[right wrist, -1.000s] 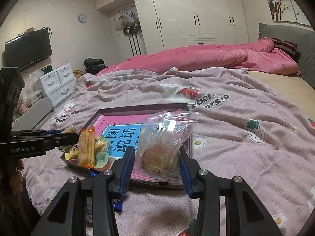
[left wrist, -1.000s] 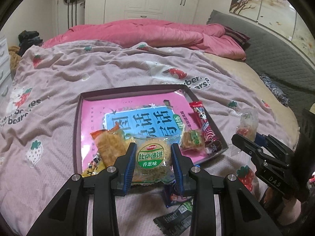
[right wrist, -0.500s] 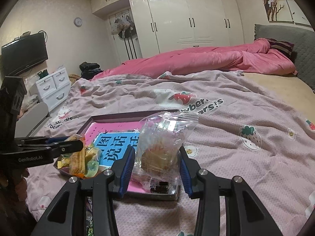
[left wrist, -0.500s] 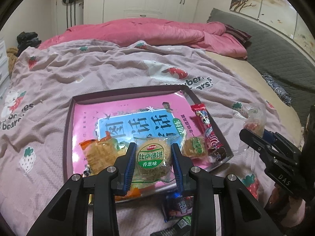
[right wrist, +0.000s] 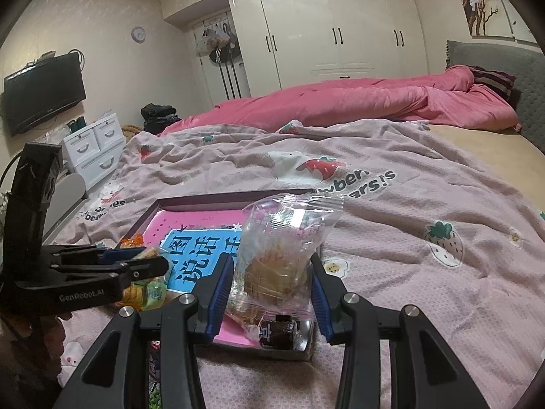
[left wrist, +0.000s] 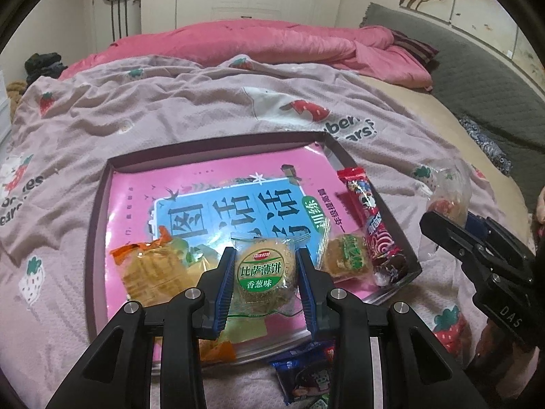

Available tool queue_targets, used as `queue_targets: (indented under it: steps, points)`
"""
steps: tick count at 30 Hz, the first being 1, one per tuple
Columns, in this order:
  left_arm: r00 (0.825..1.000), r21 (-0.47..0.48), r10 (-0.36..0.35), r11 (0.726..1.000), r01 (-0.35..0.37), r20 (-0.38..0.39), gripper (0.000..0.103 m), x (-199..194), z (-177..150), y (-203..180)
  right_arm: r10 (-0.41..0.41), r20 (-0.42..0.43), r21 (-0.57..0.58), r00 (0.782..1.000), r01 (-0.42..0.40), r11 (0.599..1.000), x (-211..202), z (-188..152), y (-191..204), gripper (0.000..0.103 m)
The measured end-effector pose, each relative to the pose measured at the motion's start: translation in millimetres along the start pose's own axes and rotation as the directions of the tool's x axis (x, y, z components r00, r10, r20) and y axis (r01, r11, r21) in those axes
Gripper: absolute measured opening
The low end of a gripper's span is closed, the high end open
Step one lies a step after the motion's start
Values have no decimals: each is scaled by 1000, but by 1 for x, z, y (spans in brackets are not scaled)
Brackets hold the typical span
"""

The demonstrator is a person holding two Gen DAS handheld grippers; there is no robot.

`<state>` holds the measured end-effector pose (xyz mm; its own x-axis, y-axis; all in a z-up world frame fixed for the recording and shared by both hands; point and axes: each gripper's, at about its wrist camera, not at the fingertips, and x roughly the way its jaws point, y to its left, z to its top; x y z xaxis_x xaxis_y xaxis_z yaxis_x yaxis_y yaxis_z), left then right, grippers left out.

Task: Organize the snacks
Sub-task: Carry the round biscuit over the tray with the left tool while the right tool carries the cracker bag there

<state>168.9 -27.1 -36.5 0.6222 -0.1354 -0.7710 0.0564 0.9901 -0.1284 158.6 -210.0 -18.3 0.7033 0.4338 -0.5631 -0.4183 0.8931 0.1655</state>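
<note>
Over the tray [left wrist: 98, 238], the left gripper [left wrist: 266, 266], clamped on the green-label biscuit pack [left wrist: 261, 269], had sunk closer, nearly ready to drop, while the right gripper [right wrist: 272, 286] gripped a clear bag [right wrist: 282, 248]
</note>
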Motion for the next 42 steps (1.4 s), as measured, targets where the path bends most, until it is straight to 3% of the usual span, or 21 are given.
queue_targets:
  steps: [27,42]
  points:
    - [999,26,1,1000,1,-46,36,34,-5,-5,39,-124,-92,991,-51,994,39,-16,18,44]
    - [999,34,7,999,-5,-53,36,35,-8,-6,62,-121,-101,991,-75,992,39,-17,21,44]
